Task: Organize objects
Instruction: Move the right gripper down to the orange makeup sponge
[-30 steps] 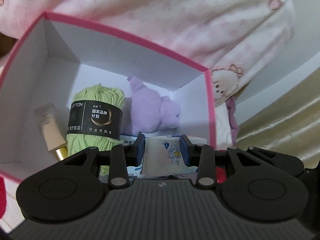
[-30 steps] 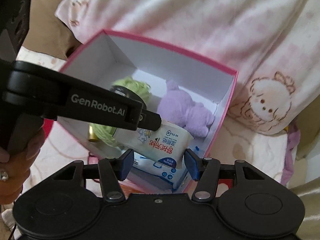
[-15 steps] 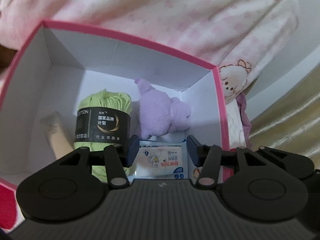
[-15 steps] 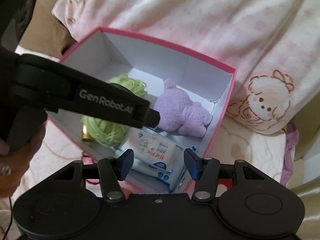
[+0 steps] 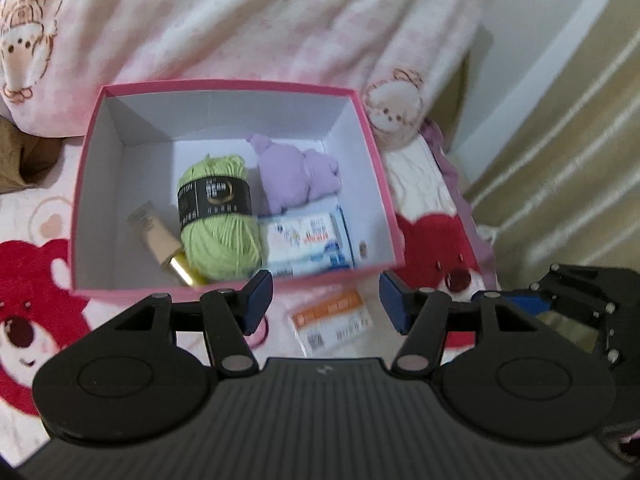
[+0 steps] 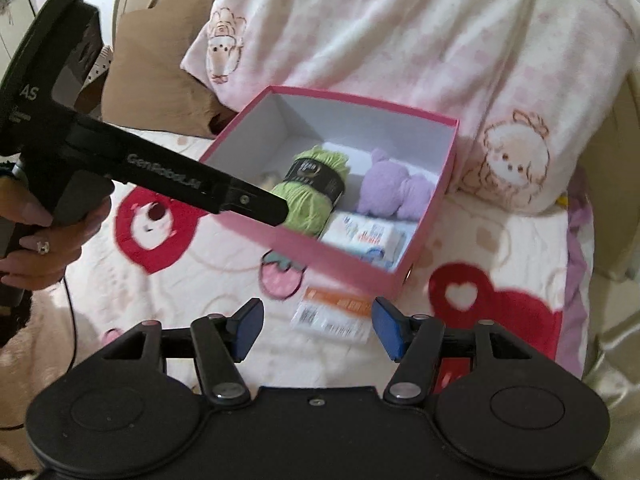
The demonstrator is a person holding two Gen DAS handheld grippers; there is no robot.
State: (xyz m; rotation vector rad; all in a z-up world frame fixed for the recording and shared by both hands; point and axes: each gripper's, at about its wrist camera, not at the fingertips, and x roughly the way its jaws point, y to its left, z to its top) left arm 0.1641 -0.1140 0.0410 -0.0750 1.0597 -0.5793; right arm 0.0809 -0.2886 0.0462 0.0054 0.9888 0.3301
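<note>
A pink box (image 5: 380, 184) (image 6: 352, 268) with white inside sits on the bed. In it lie a green yarn ball (image 5: 218, 220) (image 6: 316, 192), a purple plush (image 5: 296, 176) (image 6: 396, 192), a beige tube with a gold cap (image 5: 160, 240) and a white-blue wipes pack (image 5: 308, 244) (image 6: 364, 238). An orange-white packet (image 5: 332, 320) (image 6: 336, 312) lies on the blanket in front of the box. My left gripper (image 5: 326, 306) is open and empty, above the box's near rim. My right gripper (image 6: 318, 326) is open and empty, above the packet.
A bear-print blanket (image 6: 160, 280) covers the bed. A pink-white quilt (image 6: 400, 40) is heaped behind the box. A brown cushion (image 6: 152, 88) lies at the back left. A gold curtain (image 5: 580, 160) hangs on the right.
My left gripper let go of the wipes pack inside the box, opened and drew back and up. My right gripper also pulled back, bringing the packet on the blanket into view.
</note>
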